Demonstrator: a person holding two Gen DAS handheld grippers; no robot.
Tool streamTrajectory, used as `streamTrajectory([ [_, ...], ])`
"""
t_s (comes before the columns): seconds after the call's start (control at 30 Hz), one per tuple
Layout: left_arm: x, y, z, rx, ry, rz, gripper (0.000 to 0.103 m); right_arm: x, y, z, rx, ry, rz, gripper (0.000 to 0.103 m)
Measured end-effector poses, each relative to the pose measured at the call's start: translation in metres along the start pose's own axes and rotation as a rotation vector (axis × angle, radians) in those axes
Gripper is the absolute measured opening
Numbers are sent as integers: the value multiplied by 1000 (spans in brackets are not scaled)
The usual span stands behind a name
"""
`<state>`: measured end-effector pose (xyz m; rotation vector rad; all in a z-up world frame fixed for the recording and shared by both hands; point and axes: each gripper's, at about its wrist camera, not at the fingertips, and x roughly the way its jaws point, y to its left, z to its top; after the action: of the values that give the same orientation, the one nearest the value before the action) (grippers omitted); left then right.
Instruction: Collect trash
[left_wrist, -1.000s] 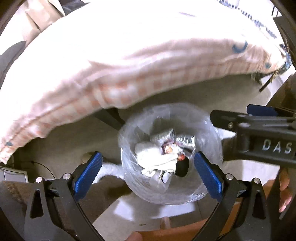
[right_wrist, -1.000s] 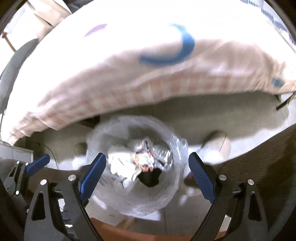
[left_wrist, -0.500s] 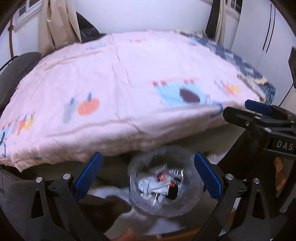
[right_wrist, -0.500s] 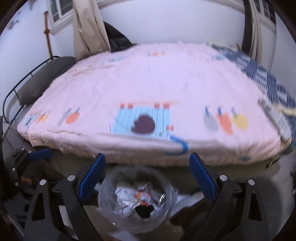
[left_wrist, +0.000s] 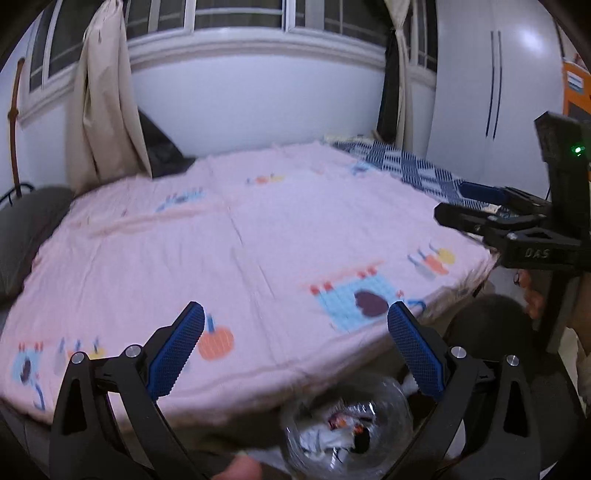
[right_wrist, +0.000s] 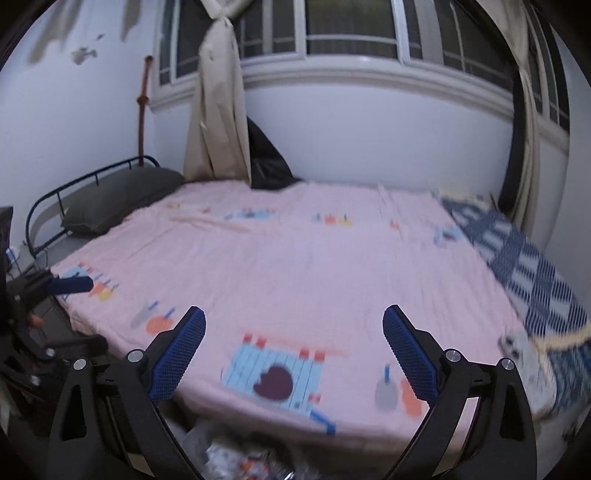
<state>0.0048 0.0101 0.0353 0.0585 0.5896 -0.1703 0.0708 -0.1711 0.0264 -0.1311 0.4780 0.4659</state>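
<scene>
A clear plastic trash bag (left_wrist: 347, 432) holding white paper and wrappers sits on the floor below the bed's edge; a strip of it shows at the bottom of the right wrist view (right_wrist: 243, 461). My left gripper (left_wrist: 295, 354) is open and empty, above the bag and pointing over the bed. My right gripper (right_wrist: 293, 356) is open and empty, also raised over the bed. It also shows in the left wrist view (left_wrist: 517, 225), and the left gripper shows at the left of the right wrist view (right_wrist: 62, 286).
A bed with a pink patterned sheet (left_wrist: 240, 251) fills both views. A blue checked blanket (right_wrist: 524, 266) lies at its right, a dark pillow (right_wrist: 118, 199) at its left. Curtains (right_wrist: 218, 107), a window and a white wardrobe (left_wrist: 491, 96) stand behind.
Both grippers have tilted up from looking down into the trash bag to looking across the bed. The bag has dropped to the bottom edge of both views. Both stay open.
</scene>
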Motion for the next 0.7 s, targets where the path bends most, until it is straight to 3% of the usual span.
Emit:
streamTrajectory([
  [0.13,0,9,12,10,-74,24,97,8,-4,14,-27,-44,42,94],
  [0.37,14,33,31,12,-117,47,97,26,-6,31,-58,-81,94,95],
  [0.7,35,48,41,22,-81,-89,97,51,-4,34,-48,-70,154,95],
])
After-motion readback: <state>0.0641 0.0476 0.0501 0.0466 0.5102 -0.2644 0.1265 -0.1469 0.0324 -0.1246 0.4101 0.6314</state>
